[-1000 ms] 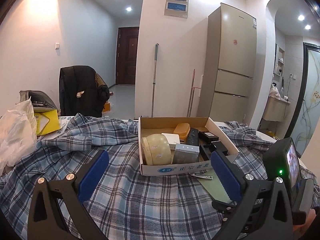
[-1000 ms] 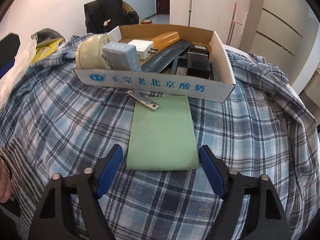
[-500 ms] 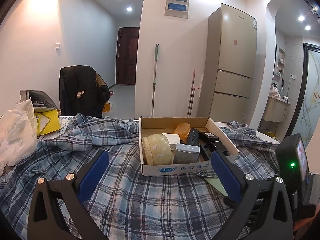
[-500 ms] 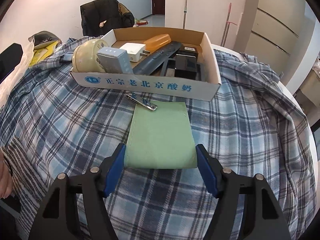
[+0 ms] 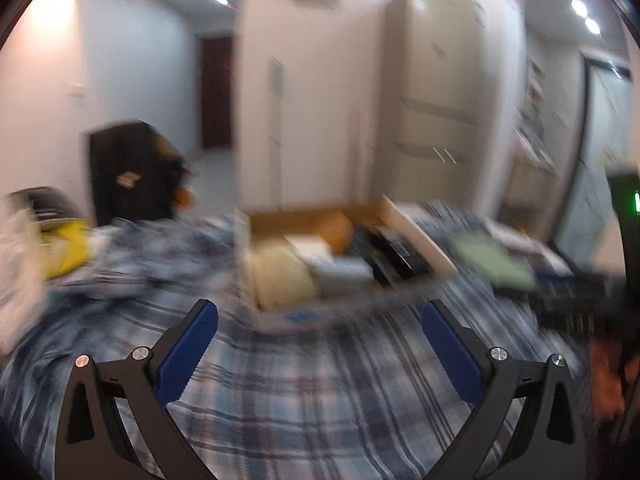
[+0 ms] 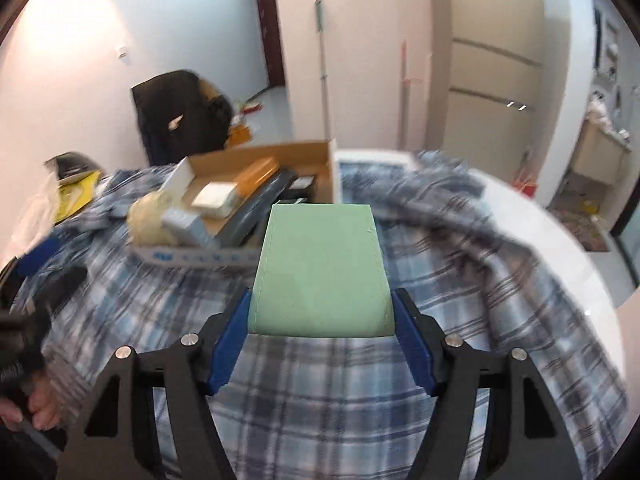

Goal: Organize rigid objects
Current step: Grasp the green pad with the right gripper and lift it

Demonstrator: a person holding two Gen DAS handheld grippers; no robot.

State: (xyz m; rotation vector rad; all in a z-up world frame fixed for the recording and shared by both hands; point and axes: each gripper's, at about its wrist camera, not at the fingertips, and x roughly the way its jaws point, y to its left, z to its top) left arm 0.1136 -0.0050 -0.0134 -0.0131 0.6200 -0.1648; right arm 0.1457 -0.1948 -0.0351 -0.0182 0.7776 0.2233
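Above the plaid cloth (image 6: 320,408), the right tool (image 6: 321,312) pinches a green case (image 6: 320,272) by its sides, just in front of the cardboard box (image 6: 256,160). The left tool (image 5: 320,332) hangs spread and empty near that box.
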